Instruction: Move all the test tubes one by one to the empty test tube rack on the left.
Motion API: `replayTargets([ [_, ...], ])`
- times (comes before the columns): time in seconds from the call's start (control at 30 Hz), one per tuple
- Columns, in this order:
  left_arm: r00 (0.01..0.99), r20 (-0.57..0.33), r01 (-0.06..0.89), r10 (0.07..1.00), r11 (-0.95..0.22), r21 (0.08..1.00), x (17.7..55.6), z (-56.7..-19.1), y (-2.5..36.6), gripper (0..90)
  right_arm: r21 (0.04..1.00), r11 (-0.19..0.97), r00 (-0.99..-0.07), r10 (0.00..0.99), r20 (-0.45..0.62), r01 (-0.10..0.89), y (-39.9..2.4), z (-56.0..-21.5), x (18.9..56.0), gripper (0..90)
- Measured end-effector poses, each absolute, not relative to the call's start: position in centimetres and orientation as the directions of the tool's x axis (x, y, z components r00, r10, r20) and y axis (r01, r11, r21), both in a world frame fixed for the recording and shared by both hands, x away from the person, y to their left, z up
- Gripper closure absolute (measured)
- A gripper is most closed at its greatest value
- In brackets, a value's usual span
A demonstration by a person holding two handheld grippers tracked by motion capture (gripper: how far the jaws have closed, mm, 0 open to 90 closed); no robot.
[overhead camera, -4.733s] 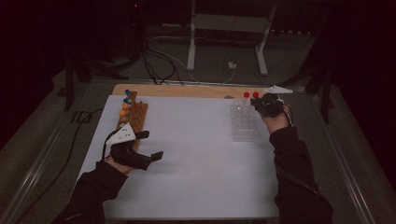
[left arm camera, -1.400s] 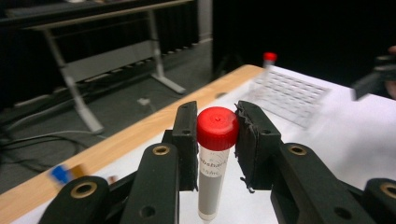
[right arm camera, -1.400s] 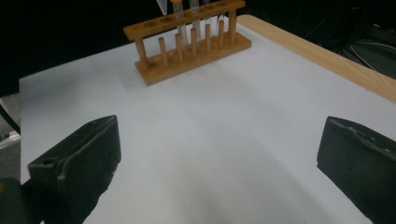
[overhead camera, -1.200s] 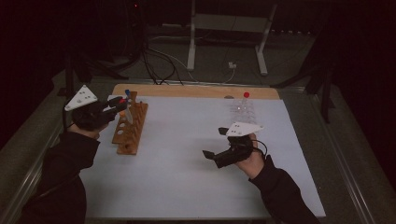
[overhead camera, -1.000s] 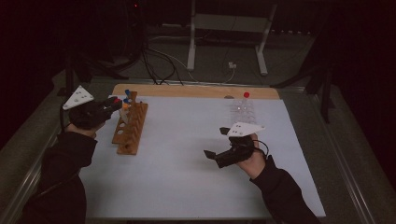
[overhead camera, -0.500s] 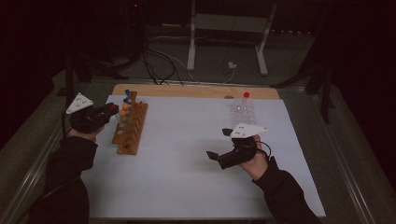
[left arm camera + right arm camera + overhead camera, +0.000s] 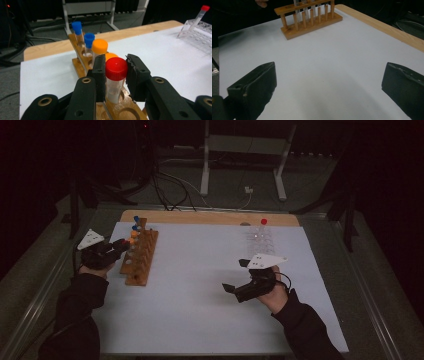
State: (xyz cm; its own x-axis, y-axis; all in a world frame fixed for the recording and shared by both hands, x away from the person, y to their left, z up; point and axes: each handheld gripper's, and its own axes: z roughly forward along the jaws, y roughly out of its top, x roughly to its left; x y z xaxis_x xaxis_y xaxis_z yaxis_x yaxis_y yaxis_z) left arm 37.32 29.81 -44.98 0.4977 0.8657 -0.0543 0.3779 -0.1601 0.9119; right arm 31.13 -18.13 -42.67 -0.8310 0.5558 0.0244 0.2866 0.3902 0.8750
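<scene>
A wooden tube rack (image 7: 140, 257) stands at the left of the white mat (image 7: 200, 285). My left gripper (image 7: 122, 246) reaches it from the left and is shut on a red-capped tube (image 7: 116, 75). That tube's lower end sits in a hole of the wooden rack (image 7: 78, 65). Behind it in the rack stand two orange-capped tubes (image 7: 99, 46) and two blue-capped tubes (image 7: 89, 40). My right gripper (image 7: 235, 276) hovers open over the mat at centre right, nothing between its jaws (image 7: 329, 82). It faces the wooden rack (image 7: 312, 20).
A clear plastic rack (image 7: 262, 240) at the back right holds one red-capped tube (image 7: 262, 224), also seen far off as the clear rack (image 7: 200, 35). A wooden board edge (image 7: 210, 217) runs along the mat's far side. Stand legs and cables lie beyond the table.
My left gripper has come down and slightly nearer along the wooden rack, carrying the red-capped tube into a hole. The right gripper has barely moved. Earlier, two red caps stood at the clear rack.
</scene>
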Motion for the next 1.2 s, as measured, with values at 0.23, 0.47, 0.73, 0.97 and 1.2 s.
replayTargets([
  [0.23, 0.511, -0.074, 0.390, 0.856, -0.155, 0.908, 37.1, -44.7, 29.9, 57.5, 0.883, 0.377, -0.833, 0.552, 0.026, 0.278, -18.4, -42.2, 31.1, 0.0],
  [0.47, 0.580, -0.074, 0.383, 0.811, -0.192, 0.904, 35.2, -43.4, 28.6, 13.2, 0.903, 0.340, -0.803, 0.595, 0.008, 0.261, -20.4, -40.7, 32.1, 0.0],
  [0.73, 0.663, -0.052, 0.324, 0.746, -0.224, 0.919, 32.7, -42.3, 25.7, 2.5, 0.911, 0.292, -0.709, 0.705, 0.002, 0.292, -24.4, -39.9, 35.8, 0.0],
  [0.97, 0.731, -0.055, 0.305, 0.681, -0.253, 0.918, 31.3, -42.7, 22.9, 2.2, 0.906, 0.258, -0.617, 0.787, 0.004, 0.335, -27.6, -40.4, 39.4, 6.7],
  [1.2, 0.767, -0.056, 0.299, 0.639, -0.278, 0.913, 30.7, -43.4, 21.0, 2.1, 0.882, 0.260, -0.548, 0.836, -0.001, 0.394, -28.4, -42.4, 43.0, 27.3],
])
